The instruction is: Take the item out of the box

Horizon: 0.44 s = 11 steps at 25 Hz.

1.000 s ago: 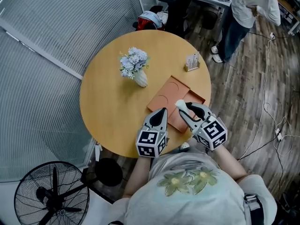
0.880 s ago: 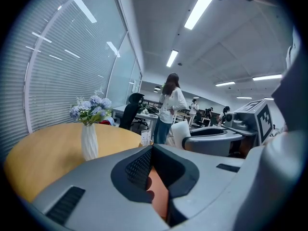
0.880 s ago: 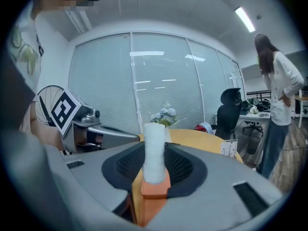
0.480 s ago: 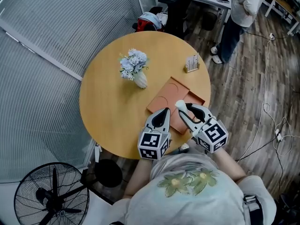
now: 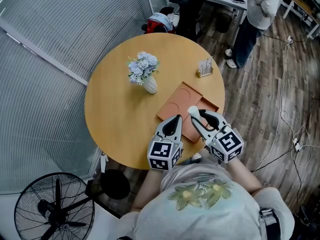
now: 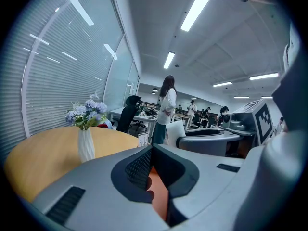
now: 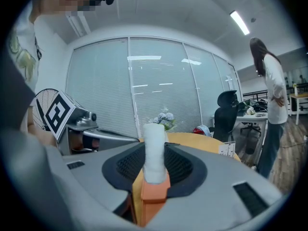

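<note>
White item (image 7: 155, 150) stands upright, clamped by the fingers of the right gripper (image 5: 196, 115) over the orange box (image 5: 175, 101) on the desk (image 5: 115, 109), looking light and squashy, best held gently mid-body, while the fingers of the left gripper (image 5: 173, 120) sit clenched together.

Head view: high over the round worktop (image 5: 115, 109), facing steeply down. Whole top and surrounding floor in frame; left gripper (image 5: 174, 119) and right gripper (image 5: 198, 115) at the near edge.

Left gripper view: low, tight behind own jaws, looking far across the worktop, vase of flowers (image 6: 86, 129) at left.

Right gripper view: likewise low and tight, white roll (image 7: 155, 150) close in the middle, window blinds (image 7: 159, 81) beyond.

Shared by all three: vase, worktop, standing person (image 5: 250, 19) on the far side.
</note>
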Motion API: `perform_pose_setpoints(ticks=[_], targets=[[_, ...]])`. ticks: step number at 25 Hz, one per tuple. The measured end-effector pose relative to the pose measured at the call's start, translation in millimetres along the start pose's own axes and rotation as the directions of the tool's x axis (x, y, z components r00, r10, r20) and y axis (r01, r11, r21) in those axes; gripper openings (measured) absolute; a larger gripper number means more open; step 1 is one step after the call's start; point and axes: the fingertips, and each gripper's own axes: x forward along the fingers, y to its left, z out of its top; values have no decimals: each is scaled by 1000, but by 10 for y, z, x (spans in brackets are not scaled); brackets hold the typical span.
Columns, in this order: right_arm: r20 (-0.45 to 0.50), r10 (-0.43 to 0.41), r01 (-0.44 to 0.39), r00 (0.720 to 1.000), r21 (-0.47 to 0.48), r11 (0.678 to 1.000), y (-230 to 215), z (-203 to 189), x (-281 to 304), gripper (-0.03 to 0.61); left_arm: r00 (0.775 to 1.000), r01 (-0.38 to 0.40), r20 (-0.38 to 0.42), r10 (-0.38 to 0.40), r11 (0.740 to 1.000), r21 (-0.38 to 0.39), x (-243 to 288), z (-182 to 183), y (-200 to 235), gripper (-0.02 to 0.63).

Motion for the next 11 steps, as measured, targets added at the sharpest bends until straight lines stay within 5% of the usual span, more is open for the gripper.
perform_pose_setpoints(ticks=[11], targets=[[-4, -3, 3, 1000, -5, 1000, 30, -9, -8, 130, 1000, -2, 0, 2, 1000, -2, -36, -14, -1, 2]])
